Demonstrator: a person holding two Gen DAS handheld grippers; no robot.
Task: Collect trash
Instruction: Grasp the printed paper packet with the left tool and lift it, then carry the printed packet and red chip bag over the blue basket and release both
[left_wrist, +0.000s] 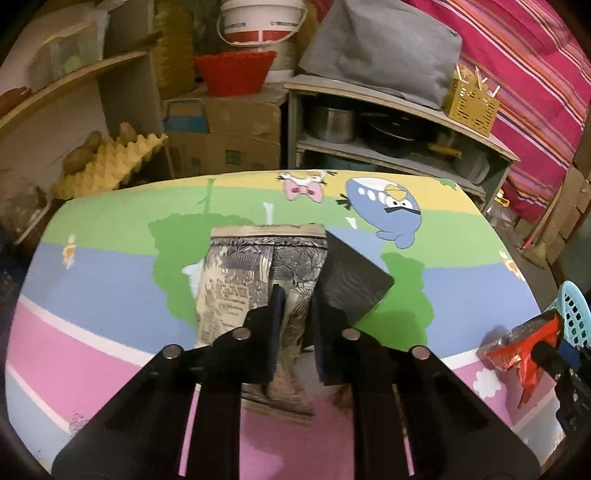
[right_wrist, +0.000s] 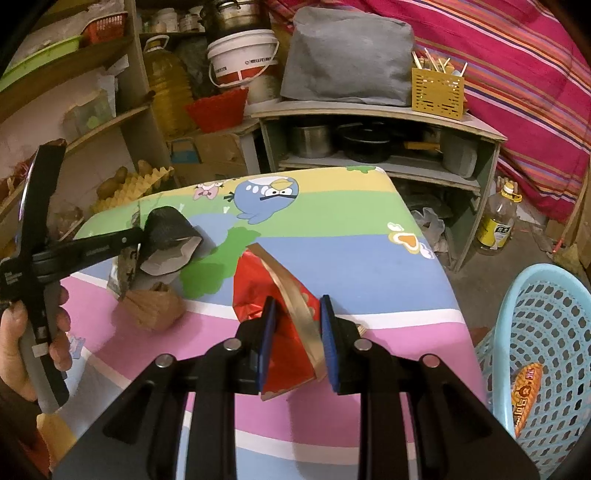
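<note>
The left gripper (left_wrist: 295, 295) is closed on a grey printed pouch (left_wrist: 258, 280), pinching it near its lower end; the pouch's long axis runs straight forward along the fingers, its sealed top edge pointing to the far edge of the table (left_wrist: 110, 302). A black pouch (left_wrist: 351, 284) stands just to the right of it, touching the right finger; whether it is also pinched I cannot tell. A crumpled brown paper (right_wrist: 153, 308) lies on the pink band of the table below them.

The right gripper (right_wrist: 297, 321) holds a red foil wrapper (right_wrist: 258, 295) with a gold strip between its blue pads, near the right edge of the table; the jaws are closed on it. The blue basket (right_wrist: 546, 332) is beside that right edge, lower than the tabletop, and it lies to the right of the right gripper; so I judge the right hand is much nearer and only needs to swing rightward over the rim, while the left hand must cross the whole table.

One orange snack packet (right_wrist: 528, 395) is already in the basket; it has printed characters, but too blurred to read. The grey pouch carries a block of small text, also unreadable.
</note>
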